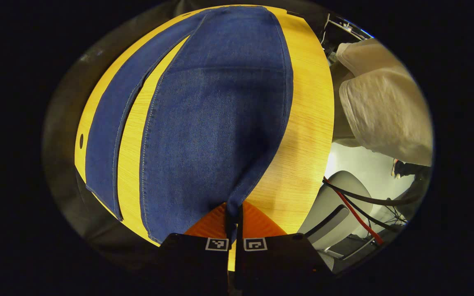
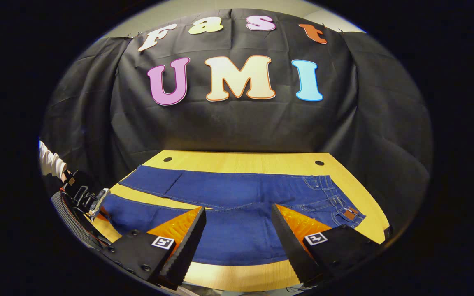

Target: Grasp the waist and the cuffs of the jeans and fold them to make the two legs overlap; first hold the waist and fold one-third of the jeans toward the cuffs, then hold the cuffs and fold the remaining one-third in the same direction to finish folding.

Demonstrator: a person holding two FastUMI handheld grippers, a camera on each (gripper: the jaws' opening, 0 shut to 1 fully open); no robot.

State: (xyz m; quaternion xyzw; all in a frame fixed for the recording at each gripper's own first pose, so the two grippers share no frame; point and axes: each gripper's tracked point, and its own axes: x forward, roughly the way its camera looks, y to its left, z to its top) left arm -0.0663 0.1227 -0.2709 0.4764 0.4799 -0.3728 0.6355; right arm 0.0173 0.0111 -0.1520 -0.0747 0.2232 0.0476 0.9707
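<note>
Denim jeans lie flat on the wooden table in the left gripper view, legs running lengthwise away from the left gripper, whose fingers pinch a cuff. In the right gripper view, the jeans stretch crosswise, waist rightward; the right gripper hangs wide open above them.

The jeans are showing as matt woven denim with pale stitched seams, and a small patch at the waist is looking like leather, though it is too small to be sure. The bench is showing smooth wood grain with a faint sheen. The sleeve is looking like soft, coarse-knit cloth.
</note>
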